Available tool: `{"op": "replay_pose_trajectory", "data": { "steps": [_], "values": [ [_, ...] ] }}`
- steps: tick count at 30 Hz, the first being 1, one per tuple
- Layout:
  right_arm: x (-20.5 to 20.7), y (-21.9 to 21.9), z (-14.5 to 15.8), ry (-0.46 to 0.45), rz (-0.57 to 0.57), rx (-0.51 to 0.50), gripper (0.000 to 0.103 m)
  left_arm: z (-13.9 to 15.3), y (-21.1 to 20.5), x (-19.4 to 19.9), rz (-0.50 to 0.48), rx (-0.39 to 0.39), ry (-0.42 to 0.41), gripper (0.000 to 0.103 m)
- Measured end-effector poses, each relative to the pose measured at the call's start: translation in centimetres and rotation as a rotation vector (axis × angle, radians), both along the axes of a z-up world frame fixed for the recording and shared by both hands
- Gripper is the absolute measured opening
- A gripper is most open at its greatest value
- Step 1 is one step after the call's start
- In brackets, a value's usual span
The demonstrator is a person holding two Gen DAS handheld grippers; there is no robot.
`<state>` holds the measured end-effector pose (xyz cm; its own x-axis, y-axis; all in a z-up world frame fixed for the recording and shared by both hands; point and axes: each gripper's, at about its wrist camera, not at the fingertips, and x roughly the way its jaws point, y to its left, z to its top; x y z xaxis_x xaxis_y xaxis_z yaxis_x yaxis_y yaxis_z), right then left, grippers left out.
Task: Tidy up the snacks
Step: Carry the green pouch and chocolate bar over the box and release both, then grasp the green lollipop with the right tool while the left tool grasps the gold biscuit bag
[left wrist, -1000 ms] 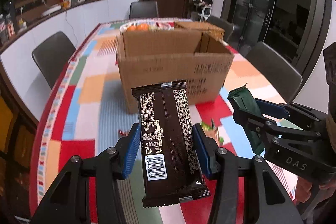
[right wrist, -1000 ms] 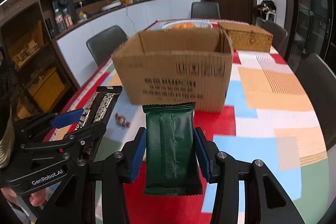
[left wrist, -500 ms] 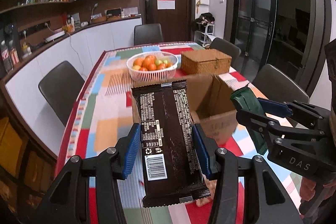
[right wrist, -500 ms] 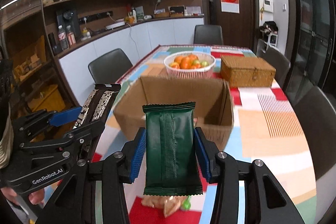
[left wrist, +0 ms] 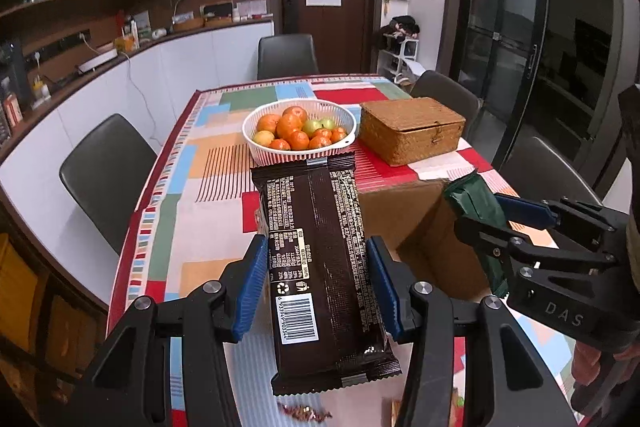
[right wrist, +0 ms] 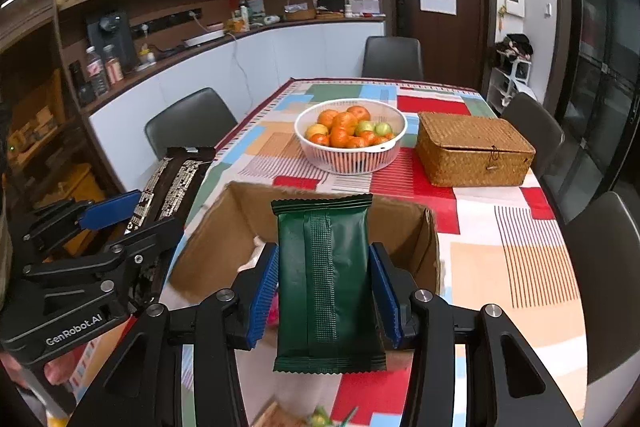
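Closest in, the left gripper (left wrist: 316, 281) has its blue pads clamped on a dark brown snack bar (left wrist: 320, 267), back side up, so there's a white barcode patch, a recycling mark and blocks of tiny print too small to read. The right gripper (right wrist: 324, 291) is pinched the same way on a plain dark green snack packet (right wrist: 326, 283) with a ribbed seam down the middle and no readable text. That's two snacks held, one per tool, both up in the air over the near side of an open cardboard box (right wrist: 424, 235). In the left wrist view the other tool's body says "DAS", and in the right wrist view the other one reads "GenRobot.AI". Something pink and something white peek out inside the box behind the right tool's pad, can't tell what. A small red crinkly candy wrapper (left wrist: 306, 411) lies on the patchwork tablecloth (right wrist: 520, 267) at the bottom edge, plus a couple more wrapped bits half cut off. Past the box sits one white slotted basket (right wrist: 394, 143) holding oranges and a few green fruits, and just beside it one woven lidded box (right wrist: 474, 149), shut. Four dark chairs show around the table, and the far door (right wrist: 436, 39) has a red poster with a Chinese character.
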<state>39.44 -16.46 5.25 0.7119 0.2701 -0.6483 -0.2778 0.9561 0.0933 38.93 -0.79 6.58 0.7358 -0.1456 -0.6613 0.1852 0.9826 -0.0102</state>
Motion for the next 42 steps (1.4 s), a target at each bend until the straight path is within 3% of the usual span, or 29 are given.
{"op": "replay_pose_trajectory", "data": {
  "steps": [6, 8, 11, 12, 22, 31, 42],
  "values": [
    [3.0, 0.3, -0.5, 0.021, -0.025, 0.005, 0.046, -1.1, -0.7, 2.9, 0.000, 0.041, 0.022, 0.051],
    [3.8, 0.1, -0.5, 0.012, -0.038, 0.009, 0.048, -1.1, -0.9, 3.4, 0.015, 0.060, 0.022, 0.064],
    [4.1, -0.1, -0.6, 0.001, -0.075, -0.033, 0.066, -1.0, -1.0, 2.7, 0.023, 0.083, -0.009, 0.071],
    [3.8, -0.2, -0.6, -0.012, -0.093, -0.041, 0.067, -1.0, -1.0, 2.2, 0.027, 0.092, -0.019, 0.071],
    [-3.3, -1.9, -1.4, -0.073, -0.084, -0.030, 0.066, -1.3, -2.5, -5.3, -0.048, 0.100, -0.072, 0.078],
    [-10.5, -3.8, -3.3, -0.082, -0.102, -0.010, 0.066, -2.6, -4.9, -11.7, -0.139, 0.163, -0.113, 0.082],
    [-14.7, -4.9, -8.5, 0.049, -0.134, -0.003, 0.066, -8.3, -6.3, -15.0, -0.273, 0.219, 0.000, 0.083]
  ]
}}
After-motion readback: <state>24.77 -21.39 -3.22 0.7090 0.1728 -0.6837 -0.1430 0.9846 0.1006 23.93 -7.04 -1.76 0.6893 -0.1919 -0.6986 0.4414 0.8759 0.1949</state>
